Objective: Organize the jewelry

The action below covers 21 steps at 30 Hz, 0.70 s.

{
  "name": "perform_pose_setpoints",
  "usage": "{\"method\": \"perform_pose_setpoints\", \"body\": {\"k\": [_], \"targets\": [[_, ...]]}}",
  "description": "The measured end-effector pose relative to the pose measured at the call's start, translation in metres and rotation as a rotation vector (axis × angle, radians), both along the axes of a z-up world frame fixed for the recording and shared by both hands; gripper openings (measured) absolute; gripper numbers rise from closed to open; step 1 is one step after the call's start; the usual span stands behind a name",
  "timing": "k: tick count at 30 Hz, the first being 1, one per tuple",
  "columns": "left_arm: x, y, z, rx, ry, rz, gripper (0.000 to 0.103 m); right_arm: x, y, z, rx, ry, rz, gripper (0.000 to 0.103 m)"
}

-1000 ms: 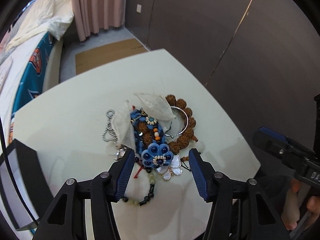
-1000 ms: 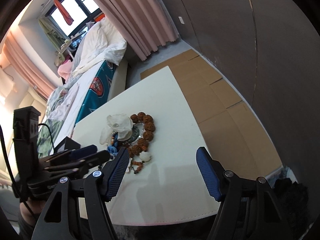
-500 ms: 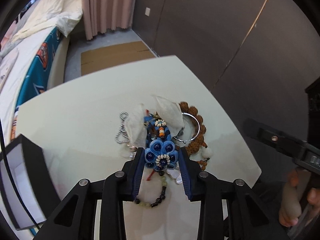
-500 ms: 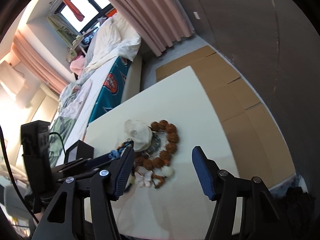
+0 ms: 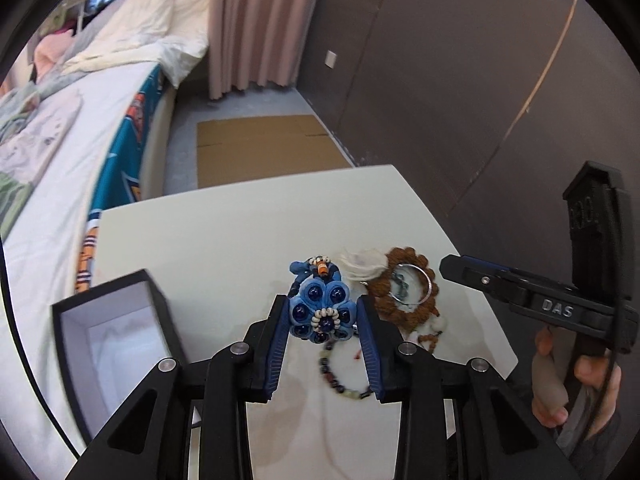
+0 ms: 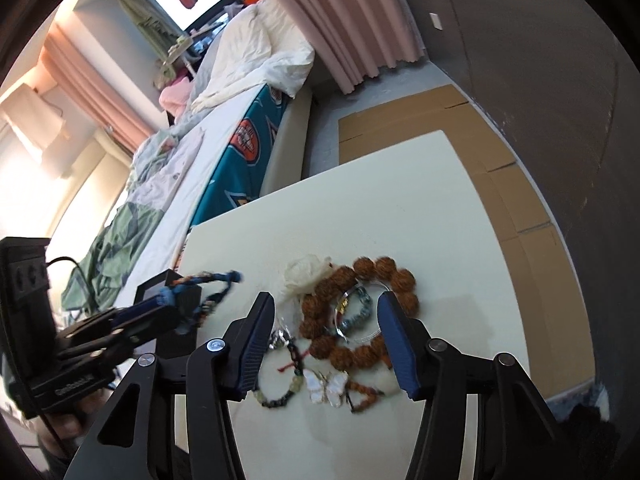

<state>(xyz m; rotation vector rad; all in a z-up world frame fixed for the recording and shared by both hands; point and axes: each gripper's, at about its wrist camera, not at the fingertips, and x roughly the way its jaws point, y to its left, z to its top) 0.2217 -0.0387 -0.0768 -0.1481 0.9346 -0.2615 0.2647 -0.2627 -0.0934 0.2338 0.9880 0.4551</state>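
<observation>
Landmark: brown bracelet of large knobbly seed beads (image 6: 360,314), lying flat on the cream rectangular table (image 6: 360,200).

1. Blue fabric flower ornament with dark blue beads and a ring of small white beads (image 5: 322,312). Clamped between the blue pads of the left gripper (image 5: 322,322), which is closed on it from both sides. It sits left of the brown bracelet and appears lifted off the table. A blue braided cord (image 6: 212,280) trails from it.

2. Thin silver bangle (image 6: 356,312), lying inside the ring of the brown bracelet, with a short silver chain piece within it.

3. Crumpled white sheer fabric pouch (image 6: 306,274), touching the far left edge of the brown bracelet.

4. White butterfly-shaped shell pendant (image 6: 326,386), on the table just nearer the camera than the brown bracelet.

5. String of dark and pale green beads (image 6: 280,390), left of the butterfly pendant, near the bracelet's near-left side.

6. Open black box with a white interior (image 5: 116,332), well to the left of the brown bracelet, near the table's left edge.

7. Right gripper (image 6: 326,344), fingers spread apart and holding nothing, poised above the brown bracelet, which shows between its blue pads.
</observation>
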Motion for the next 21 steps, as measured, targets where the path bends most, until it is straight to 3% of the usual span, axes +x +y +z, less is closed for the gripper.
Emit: {"method": "perform_pose_setpoints", "body": {"k": [18, 19, 20, 21], "targets": [[-0.027, 0.083, 0.026, -0.006, -0.058, 0.196, 0.035, 0.024, 0.099, -0.029, -0.354, -0.031, 0.255, 0.055], [-0.030, 0.087, 0.028, -0.004, -0.060, 0.204, 0.035, 0.024, 0.100, -0.032, -0.369, -0.030, 0.253, 0.045], [-0.032, 0.089, 0.029, 0.000, -0.062, 0.210, 0.035, 0.024, 0.099, -0.034, -0.368, -0.024, 0.252, 0.013], [-0.035, 0.092, 0.030, 0.003, -0.067, 0.214, 0.035, 0.024, 0.100, -0.037, -0.361, -0.009, 0.253, 0.003]]}}
